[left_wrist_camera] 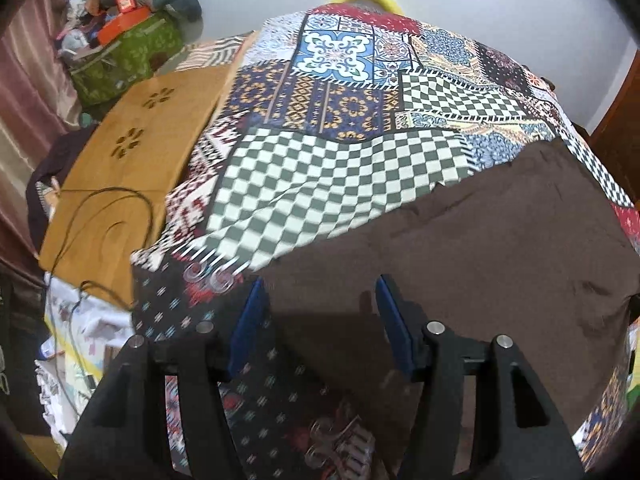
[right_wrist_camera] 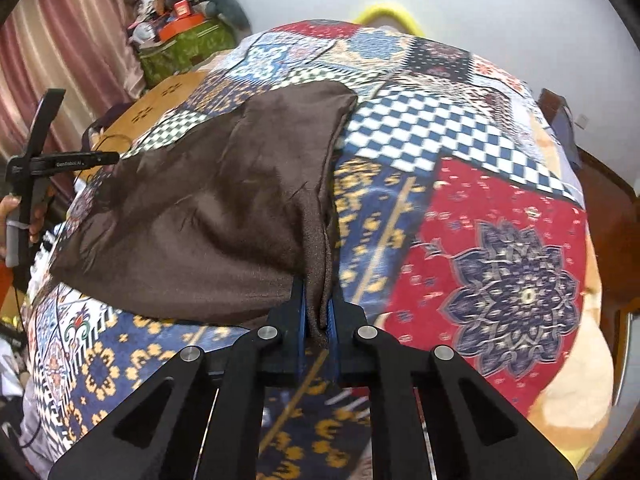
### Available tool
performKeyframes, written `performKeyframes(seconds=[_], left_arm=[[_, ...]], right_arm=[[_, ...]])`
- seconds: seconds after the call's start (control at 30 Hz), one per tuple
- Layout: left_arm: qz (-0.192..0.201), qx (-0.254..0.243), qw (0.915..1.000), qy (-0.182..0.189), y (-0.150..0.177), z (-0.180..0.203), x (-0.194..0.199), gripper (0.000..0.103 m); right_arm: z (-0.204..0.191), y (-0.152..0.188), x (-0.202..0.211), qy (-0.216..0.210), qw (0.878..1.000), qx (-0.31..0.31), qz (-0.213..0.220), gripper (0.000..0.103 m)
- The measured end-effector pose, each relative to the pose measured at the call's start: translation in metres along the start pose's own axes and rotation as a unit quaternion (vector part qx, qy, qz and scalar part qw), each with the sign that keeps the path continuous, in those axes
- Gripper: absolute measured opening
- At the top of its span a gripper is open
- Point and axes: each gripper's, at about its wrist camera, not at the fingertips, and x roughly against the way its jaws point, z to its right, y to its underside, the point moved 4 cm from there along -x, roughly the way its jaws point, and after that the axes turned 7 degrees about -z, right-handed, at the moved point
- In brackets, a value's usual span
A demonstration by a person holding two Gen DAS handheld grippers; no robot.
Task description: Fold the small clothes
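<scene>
On the patchwork bedspread [right_wrist_camera: 500,216] I see the brown garment [right_wrist_camera: 208,216] lying spread, my right gripper [right_wrist_camera: 318,316] pinching its near corner tight, my left gripper [left_wrist_camera: 316,312] gaping over its edge, gripping nothing.

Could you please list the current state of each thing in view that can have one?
Brown garment: spread on the patchwork sheet, one edge bunched up and pinched.
Right claw: shut on the brown garment.
Left claw: open over the garment's near edge, nothing between its pads.
Patchwork sheet: laid out flat under the garment.
Green bag: open, stuffed full.
Wooden board: lying flat, black cable across it.
</scene>
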Motion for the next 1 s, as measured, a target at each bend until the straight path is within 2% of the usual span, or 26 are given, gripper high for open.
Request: performKeyframes(seconds=[0.23,0.33,0.5,0.53,0.63,0.67,0.8,1.0], left_arm=[[-0.025,-0.008,0.9995,0.018,-0.024,0.015,-0.032,0.057],[-0.035,-0.024,0.9981,0.044,-0.029,0.026,-0.043,0.057],[-0.040,-0.053,0.9919,0.108,-0.034,0.047,-0.055,0.057],[-0.041,-0.055,0.9910,0.115,-0.035,0.049,-0.057,0.054],[-0.041,-0.057,0.9886,0.133,-0.037,0.054,-0.059,0.034],[-0.042,-0.062,0.9879,0.135,-0.036,0.055,-0.060,0.022],[-0.037,-0.087,0.9865,0.134,-0.028,0.058,-0.054,0.015],[-0.042,-0.100,0.9876,0.114,0.003,0.052,-0.036,0.014]], right_arm=[[0.029,-0.007,0.005,0.020,0.999,-0.025,0.008,0.007],[0.041,-0.014,0.006,0.029,0.999,-0.029,0.009,0.007],[0.056,-0.027,0.004,0.043,0.999,-0.030,0.011,0.007],[0.060,-0.031,0.003,0.044,0.999,-0.031,0.011,0.007],[0.068,-0.043,-0.001,0.047,0.998,-0.032,0.012,0.007],[0.071,-0.048,-0.003,0.050,0.998,-0.033,0.013,0.007],[0.080,-0.070,-0.012,0.052,0.998,-0.038,0.017,0.007],[0.081,-0.098,-0.026,0.037,0.998,-0.056,0.016,0.009]])
